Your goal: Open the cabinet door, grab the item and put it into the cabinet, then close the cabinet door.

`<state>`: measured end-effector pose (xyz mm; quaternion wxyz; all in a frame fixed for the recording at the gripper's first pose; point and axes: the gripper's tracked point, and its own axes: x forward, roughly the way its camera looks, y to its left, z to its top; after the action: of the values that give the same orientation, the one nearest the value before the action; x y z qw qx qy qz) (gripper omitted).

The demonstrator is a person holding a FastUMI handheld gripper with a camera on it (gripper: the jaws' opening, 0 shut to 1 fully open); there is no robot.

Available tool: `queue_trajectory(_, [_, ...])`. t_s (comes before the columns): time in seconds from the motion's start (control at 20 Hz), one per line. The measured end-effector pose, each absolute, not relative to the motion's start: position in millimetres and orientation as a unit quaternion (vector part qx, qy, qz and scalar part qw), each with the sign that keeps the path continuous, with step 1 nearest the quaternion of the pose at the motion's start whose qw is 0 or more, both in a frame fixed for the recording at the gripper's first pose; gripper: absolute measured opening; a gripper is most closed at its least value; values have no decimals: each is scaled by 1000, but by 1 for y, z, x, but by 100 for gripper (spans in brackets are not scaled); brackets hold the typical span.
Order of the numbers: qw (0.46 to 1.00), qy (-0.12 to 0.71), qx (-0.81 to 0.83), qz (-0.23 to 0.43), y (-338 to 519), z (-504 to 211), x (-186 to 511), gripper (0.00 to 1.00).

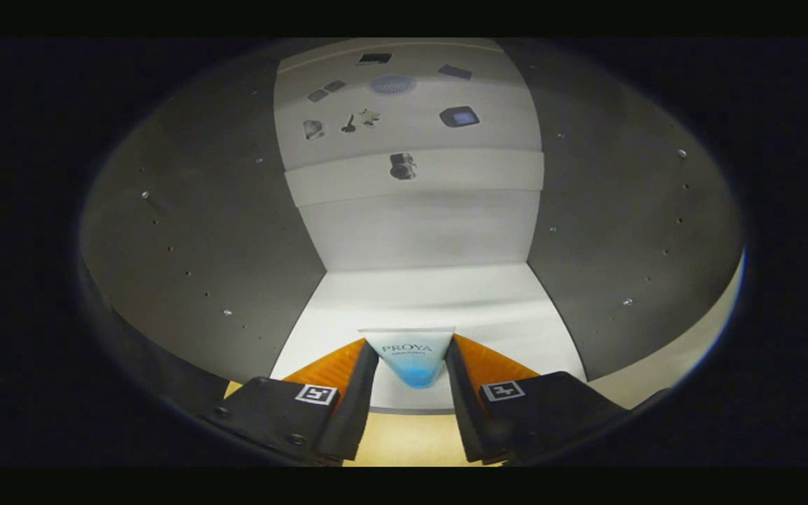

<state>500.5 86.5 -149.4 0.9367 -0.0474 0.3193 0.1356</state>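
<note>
Both fingers of the hand-held gripper (412, 372) press on a tube (409, 354), held at the open cabinet's mouth, above its white shelf (432, 298), probably to place it inside.

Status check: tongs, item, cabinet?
Tongs shut on tube, both fingers pressing its sides. Tube held at the open cabinet's mouth, over the white shelf. Nothing in the way ahead.

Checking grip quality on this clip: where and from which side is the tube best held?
As here: the gripper is shut on the tube, fingers pressing its two narrow sides from behind, the wide flat crimped end pointing ahead into the cabinet. The flat, tapering body probably suits that.
</note>
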Motion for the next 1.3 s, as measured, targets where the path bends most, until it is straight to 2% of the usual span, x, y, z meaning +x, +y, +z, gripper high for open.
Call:
queue_trajectory(0.3, [940,308,-51,136,89,-150,505,64])
queue_trajectory(0.4, [943,298,-55,136,91,-149,503,72])
queue_trajectory(0.45, [945,292,-54,137,92,-146,500,82])
queue_trajectory(0.6, [952,269,-50,134,92,-134,492,98])
queue_trajectory(0.65, [955,262,-50,128,90,-130,488,100])
queue_trajectory(0.9, [970,211,-54,107,77,-101,439,99])
queue_trajectory(1.3, [990,127,-42,53,38,-75,299,99])
